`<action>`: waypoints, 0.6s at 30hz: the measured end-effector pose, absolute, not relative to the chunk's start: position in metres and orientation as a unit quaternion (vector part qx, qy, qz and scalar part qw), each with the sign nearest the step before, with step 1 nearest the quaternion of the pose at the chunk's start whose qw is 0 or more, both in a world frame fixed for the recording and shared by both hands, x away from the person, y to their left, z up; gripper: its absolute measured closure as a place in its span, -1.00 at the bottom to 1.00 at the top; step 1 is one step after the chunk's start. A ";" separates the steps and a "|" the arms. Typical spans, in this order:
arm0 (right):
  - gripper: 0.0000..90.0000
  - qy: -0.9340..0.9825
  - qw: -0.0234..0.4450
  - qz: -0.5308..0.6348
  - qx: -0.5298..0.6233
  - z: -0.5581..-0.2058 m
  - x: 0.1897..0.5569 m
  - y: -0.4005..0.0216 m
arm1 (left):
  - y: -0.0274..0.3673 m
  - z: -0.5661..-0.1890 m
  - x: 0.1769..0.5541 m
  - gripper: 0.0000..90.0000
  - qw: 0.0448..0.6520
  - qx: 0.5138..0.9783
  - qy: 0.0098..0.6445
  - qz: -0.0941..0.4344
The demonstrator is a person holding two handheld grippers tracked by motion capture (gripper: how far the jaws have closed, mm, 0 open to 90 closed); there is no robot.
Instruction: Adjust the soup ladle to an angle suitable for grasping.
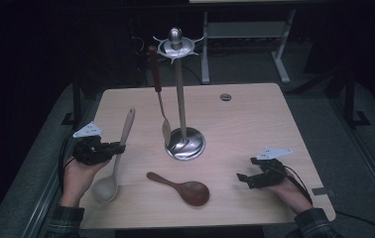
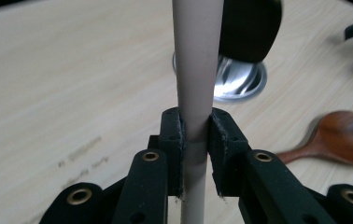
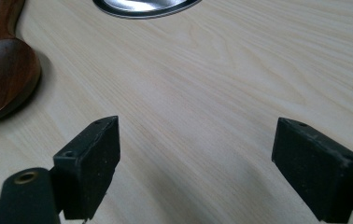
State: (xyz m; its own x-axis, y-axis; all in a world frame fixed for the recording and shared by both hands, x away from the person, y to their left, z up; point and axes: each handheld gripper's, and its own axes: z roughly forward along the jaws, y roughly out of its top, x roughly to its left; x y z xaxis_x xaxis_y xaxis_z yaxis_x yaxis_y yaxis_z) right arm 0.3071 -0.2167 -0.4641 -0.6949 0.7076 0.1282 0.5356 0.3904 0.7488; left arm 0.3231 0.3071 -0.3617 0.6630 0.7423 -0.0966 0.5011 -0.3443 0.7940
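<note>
My left gripper [image 1: 118, 147] [image 2: 194, 140] is shut on the handle of a pale beige ladle [image 1: 117, 158] [image 2: 195, 70], which is lifted and tilted, bowl toward the person. A metal utensil stand [image 1: 180, 99] rises mid-table on a round shiny base [image 2: 240, 84] [image 3: 142, 5]; a wooden-handled metal utensil [image 1: 158, 94] hangs from its top ring. A dark wooden spoon [image 1: 183, 188] [image 2: 338, 140] [image 3: 4, 70] lies flat near the front. At the right my right gripper [image 1: 240, 178] [image 3: 195, 163] is open over bare tabletop, nothing between its jaws.
The light wooden table [image 1: 255, 129] has a small round grommet [image 1: 225, 97] near its far edge. Grey floor and a white frame's legs [image 1: 245, 44] lie beyond the table. Cables trail from both grippers.
</note>
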 end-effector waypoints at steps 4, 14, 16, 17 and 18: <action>-0.66 0.827 0.106 0.405 0.375 -0.464 0.307 -0.216 | 0.308 -0.359 0.319 0.70 0.443 0.799 0.375 0.156; -0.70 0.824 0.093 0.411 0.380 -0.462 0.306 -0.217 | 0.307 -0.348 0.309 0.70 0.479 0.784 0.353 0.179; -0.71 0.821 0.087 0.419 0.379 -0.456 0.306 -0.217 | 0.304 -0.344 0.306 0.70 0.488 0.780 0.348 0.180; -0.71 0.819 0.091 0.420 0.380 -0.453 0.307 -0.217 | 0.303 -0.341 0.304 0.70 0.494 0.777 0.346 0.179; -0.70 0.817 0.090 0.424 0.381 -0.451 0.307 -0.217 | 0.299 -0.337 0.301 0.70 0.504 0.774 0.339 0.176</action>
State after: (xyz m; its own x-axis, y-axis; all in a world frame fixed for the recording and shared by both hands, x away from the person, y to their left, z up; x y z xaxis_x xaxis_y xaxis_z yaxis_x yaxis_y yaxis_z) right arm 0.3066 -0.2167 -0.4513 -0.6933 0.6986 0.1767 0.5468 0.3503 0.7605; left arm 0.3010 0.2988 -0.3366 0.7083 0.7024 -0.0700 0.3480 -0.2613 0.9004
